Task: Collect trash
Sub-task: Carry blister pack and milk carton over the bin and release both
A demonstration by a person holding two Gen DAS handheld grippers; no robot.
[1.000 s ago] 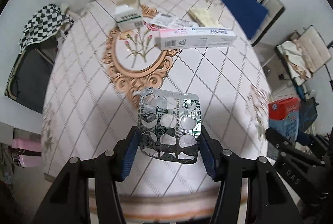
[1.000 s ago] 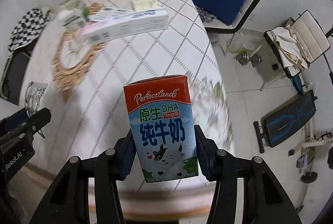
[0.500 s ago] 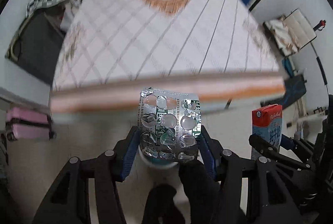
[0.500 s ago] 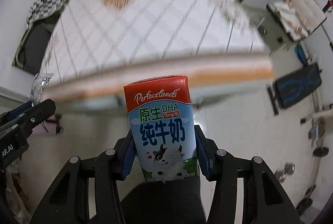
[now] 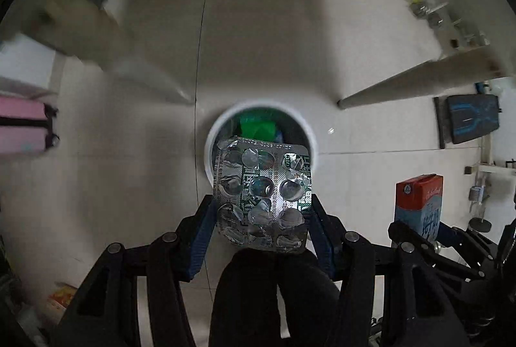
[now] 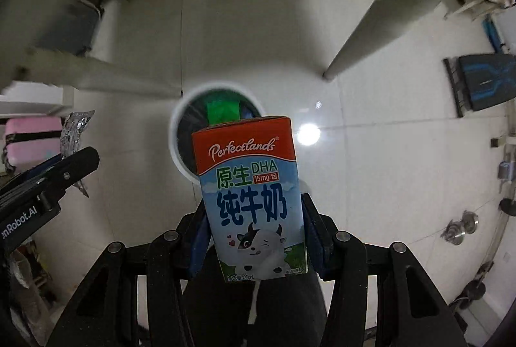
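Both claws have left the table and now hang over the round white trash bin point(image 5: 309, 134) at frame centre. Left gripper point(image 5: 262, 218) pinches the light, bendable silver blister pack point(image 5: 262, 192) by its edges; right gripper point(image 6: 254, 234) clamps the stiff red-and-blue milk carton point(image 6: 250, 195) by its sides.

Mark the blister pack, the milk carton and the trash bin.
blister pack point(image 5: 262, 195): left wrist view, centre of the foil sheet.
milk carton point(image 6: 250, 185): right wrist view, front face.
trash bin point(image 5: 309, 134): left wrist view, white rim.
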